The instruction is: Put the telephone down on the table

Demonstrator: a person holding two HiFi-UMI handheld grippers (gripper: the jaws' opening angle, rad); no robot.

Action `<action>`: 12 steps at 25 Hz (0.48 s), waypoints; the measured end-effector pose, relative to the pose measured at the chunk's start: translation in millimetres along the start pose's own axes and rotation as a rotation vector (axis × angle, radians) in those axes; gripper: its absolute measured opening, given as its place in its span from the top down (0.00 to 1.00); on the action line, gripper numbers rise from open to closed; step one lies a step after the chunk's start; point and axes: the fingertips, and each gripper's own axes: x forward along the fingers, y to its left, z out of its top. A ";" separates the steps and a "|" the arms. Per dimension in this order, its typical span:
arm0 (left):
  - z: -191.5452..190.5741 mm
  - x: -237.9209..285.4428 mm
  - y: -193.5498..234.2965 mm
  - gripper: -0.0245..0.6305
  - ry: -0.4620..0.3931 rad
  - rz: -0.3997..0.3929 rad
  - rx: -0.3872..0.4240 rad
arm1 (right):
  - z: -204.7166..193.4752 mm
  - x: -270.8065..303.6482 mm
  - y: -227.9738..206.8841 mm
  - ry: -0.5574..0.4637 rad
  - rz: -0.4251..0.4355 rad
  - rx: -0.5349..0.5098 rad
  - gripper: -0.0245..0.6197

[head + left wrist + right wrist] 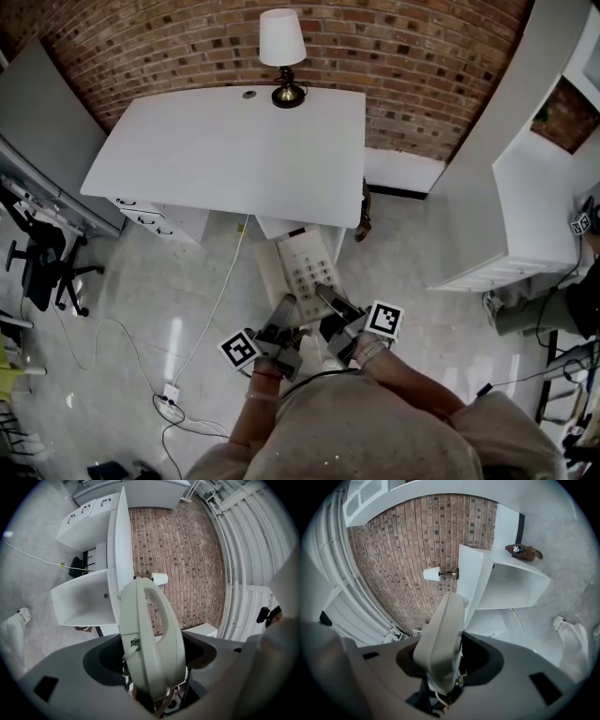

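The telephone, a cream desk set with its handset lying along its left side and the keypad facing up, is held in the air over the pale floor, just short of the near edge of the white table and not resting on it. The left gripper is clamped on the near end of the handset side, and its own view shows the handset and base filling the gap between its jaws. The right gripper is closed on the near end of the keypad side, and its view likewise shows the body of the set pinched between its jaws. A person's hands and sleeves sit behind both grippers at the bottom of the head view. On the far edge of the table stands a lamp with a white shade, close to a brick wall. A drawer unit stands under the table's left end. A thin cable runs across the floor to a power strip. An office chair stands well off to the left, and a white cabinet to the right.
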 end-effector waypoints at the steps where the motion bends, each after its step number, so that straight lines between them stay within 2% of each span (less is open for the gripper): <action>1: 6.6 6.1 -0.2 0.43 0.006 0.000 0.001 | 4.7 6.5 2.0 -0.004 -0.001 0.000 0.70; 12: 73.3 73.9 7.2 0.43 0.097 0.021 -0.015 | 55.0 75.8 5.2 -0.084 -0.017 0.040 0.70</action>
